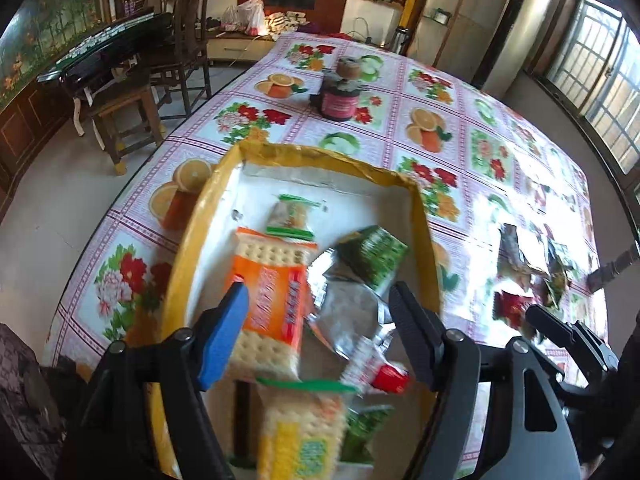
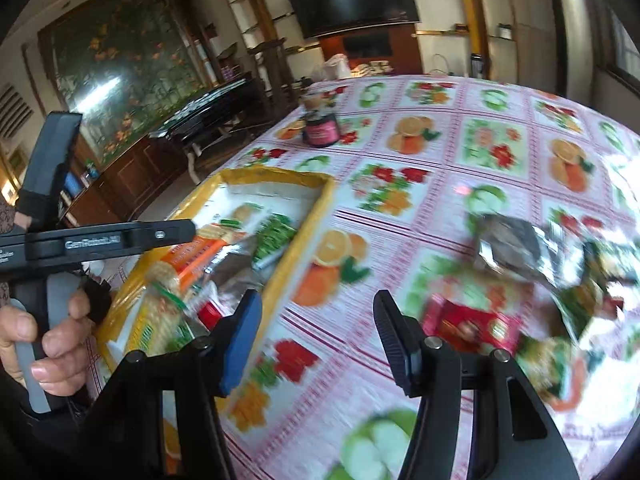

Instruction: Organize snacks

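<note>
Our left gripper (image 1: 316, 312) hangs over the box with its jaws spread wide and nothing between them; below the gap lie an orange cracker pack (image 1: 272, 300) and a crumpled silver packet (image 1: 348, 312), neither of them pinched. Our right gripper (image 2: 316, 336) is likewise spread and empty, poised above bare tablecloth (image 2: 400, 200) just beside the box's near wall. Moving outward, the yellow-rimmed box (image 1: 320, 158) already holds a good share of the snacks: a green-trimmed cracker pack (image 1: 290, 216) toward the far end, a green packet (image 1: 374, 256) against the right wall, a yellow cracker pack (image 1: 304, 428) nearest us, and a small red-ended item (image 1: 390, 378) that is too blurred to name. Out on the cloth, well apart from the box on its right, a loose cluster is left: a red packet (image 2: 468, 326), a dark foil packet (image 2: 516, 248), and a few more that motion blur keeps us from telling apart. Farther up the table stands a dark jar (image 1: 340, 100), with something small on top. We judge the job roughly half done, perhaps more, and the right gripper sits nearest the remaining pile.
</note>
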The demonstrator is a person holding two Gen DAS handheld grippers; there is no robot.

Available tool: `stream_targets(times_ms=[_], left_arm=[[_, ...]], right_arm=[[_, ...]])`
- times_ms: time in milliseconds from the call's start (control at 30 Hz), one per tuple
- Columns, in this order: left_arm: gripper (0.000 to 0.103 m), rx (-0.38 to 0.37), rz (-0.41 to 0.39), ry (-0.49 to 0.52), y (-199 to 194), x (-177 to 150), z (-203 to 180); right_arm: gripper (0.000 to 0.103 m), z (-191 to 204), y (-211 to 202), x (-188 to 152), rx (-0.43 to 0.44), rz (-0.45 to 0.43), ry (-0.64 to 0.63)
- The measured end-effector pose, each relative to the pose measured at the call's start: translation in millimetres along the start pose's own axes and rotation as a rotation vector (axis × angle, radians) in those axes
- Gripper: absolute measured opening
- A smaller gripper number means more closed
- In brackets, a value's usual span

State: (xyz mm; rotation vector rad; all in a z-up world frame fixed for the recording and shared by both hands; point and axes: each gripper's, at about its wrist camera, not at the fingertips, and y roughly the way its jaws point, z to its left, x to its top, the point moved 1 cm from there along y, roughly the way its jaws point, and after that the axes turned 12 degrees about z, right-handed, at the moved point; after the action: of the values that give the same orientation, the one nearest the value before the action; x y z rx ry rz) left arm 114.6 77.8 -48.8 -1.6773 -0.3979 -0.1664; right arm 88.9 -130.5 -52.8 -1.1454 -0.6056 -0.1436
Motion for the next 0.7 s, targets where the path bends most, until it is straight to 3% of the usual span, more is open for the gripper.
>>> stream_targets(times_ms=[367,700], left_arm=[[0.078,-0.008,-0.012,0.085,-8.2,-20.2,-47.7],[0.078,-0.032,0.002,0.157,-7.9,-30.6,-88.0]], right_arm=[[0.059,-68.4,-48.4,-45.3,-0.071,-0.042,0.141],[0.059,-107.8,-72.5,-71.7,-0.112,-0.062,0.216]])
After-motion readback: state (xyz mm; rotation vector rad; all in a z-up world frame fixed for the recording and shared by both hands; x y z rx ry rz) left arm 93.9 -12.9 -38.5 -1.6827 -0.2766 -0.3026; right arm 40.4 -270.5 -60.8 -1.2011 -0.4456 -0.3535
